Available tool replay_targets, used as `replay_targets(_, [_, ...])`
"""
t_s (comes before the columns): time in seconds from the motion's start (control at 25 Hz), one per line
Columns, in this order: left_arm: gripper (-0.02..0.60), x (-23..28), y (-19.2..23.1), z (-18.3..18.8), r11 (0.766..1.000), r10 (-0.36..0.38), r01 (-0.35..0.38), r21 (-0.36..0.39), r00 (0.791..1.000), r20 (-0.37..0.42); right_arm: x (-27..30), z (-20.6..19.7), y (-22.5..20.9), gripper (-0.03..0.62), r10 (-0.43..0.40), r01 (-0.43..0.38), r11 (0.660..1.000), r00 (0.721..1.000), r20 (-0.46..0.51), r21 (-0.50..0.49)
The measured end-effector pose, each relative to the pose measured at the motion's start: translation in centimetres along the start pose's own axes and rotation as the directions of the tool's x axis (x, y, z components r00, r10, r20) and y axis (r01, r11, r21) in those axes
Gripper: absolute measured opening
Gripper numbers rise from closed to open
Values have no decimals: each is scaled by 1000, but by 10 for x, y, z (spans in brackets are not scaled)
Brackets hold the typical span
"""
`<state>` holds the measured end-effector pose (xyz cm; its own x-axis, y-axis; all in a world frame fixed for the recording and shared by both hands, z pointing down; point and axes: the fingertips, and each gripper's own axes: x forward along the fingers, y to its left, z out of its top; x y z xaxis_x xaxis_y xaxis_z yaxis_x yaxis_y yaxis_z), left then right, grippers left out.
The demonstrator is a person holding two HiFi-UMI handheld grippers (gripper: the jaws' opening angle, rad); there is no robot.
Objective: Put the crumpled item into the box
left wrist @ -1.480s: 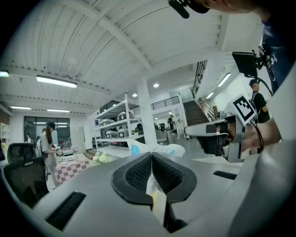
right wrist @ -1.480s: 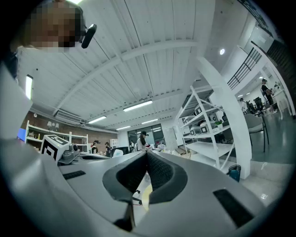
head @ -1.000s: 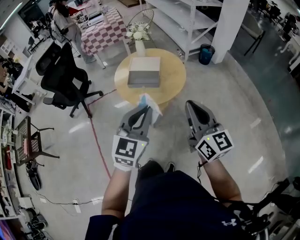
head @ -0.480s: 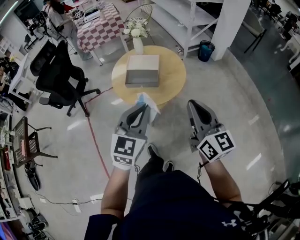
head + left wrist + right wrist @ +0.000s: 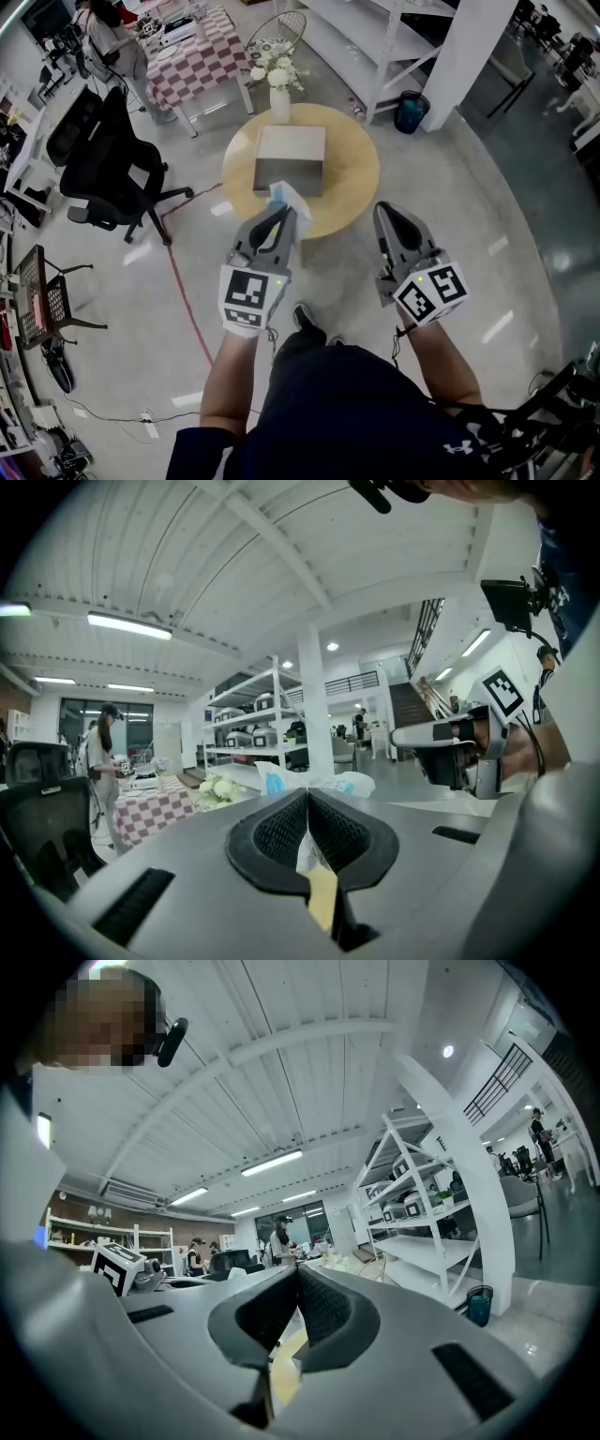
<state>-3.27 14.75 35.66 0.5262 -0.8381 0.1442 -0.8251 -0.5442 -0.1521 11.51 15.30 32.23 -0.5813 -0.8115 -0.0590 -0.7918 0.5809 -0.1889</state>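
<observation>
The left gripper (image 5: 280, 212) has its jaws clenched on the crumpled item (image 5: 288, 199), a white-and-blue wad of thin wrapper. In the left gripper view a fold of it is pinched along the seam between the ribbed pads, and the rest puffs out past the tips. In the head view that loose end shows against the near part of the round wooden table (image 5: 361, 187), on the near side of the box (image 5: 290, 159) that stands on it. The right gripper (image 5: 387, 212) is held alongside, apart from the left, its jaws pressed together with nothing between them.
</observation>
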Motion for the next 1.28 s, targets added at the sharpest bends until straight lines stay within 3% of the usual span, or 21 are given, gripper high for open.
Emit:
replay_targets(0.6, [17,35,88,-16,999,-30,31,-34,999,10,99,-5,6,2,-10,9,1000,999,-40,-16])
replay_targets(0.88, [17,34,110,-23,999,-12,12,-48,1000,10,120,-13,14,2,6,-8,1000,998,-67,-19])
replay_targets(1.28, [17,58,125,-28,998,29,-31,-53,999,-32,150,-23,-10,2,46,-44,999,994,-99,26])
